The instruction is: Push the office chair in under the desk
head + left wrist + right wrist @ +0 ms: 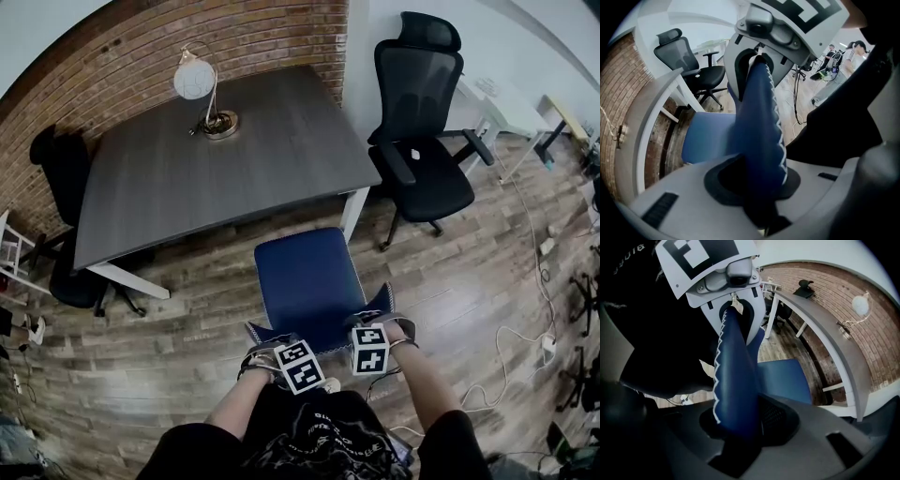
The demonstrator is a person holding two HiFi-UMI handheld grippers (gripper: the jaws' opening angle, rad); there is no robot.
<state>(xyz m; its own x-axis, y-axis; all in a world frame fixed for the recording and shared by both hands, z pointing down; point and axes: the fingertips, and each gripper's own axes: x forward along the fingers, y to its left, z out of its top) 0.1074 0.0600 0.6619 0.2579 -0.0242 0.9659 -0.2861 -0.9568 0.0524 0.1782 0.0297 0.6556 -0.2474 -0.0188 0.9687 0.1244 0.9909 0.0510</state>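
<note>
A blue office chair point(307, 279) stands on the wood floor, its seat front at the near edge of the dark grey desk point(234, 164). Both grippers hold the top edge of its backrest. My left gripper point(269, 360) is shut on the left corner, my right gripper point(382, 326) on the right corner. In the left gripper view the blue backrest point(761, 126) with white zigzag stitching runs between the jaws point(759, 187), and the other gripper point(787, 28) clamps its far end. The right gripper view mirrors this: backrest point(733, 380) between the jaws point(740, 427).
A black mesh office chair point(422, 141) stands right of the desk by its white leg point(352, 213). Another black chair point(66, 187) sits at the desk's left end. A globe lamp point(199, 84) stands on the desk. Cables point(534, 347) lie on the floor at right.
</note>
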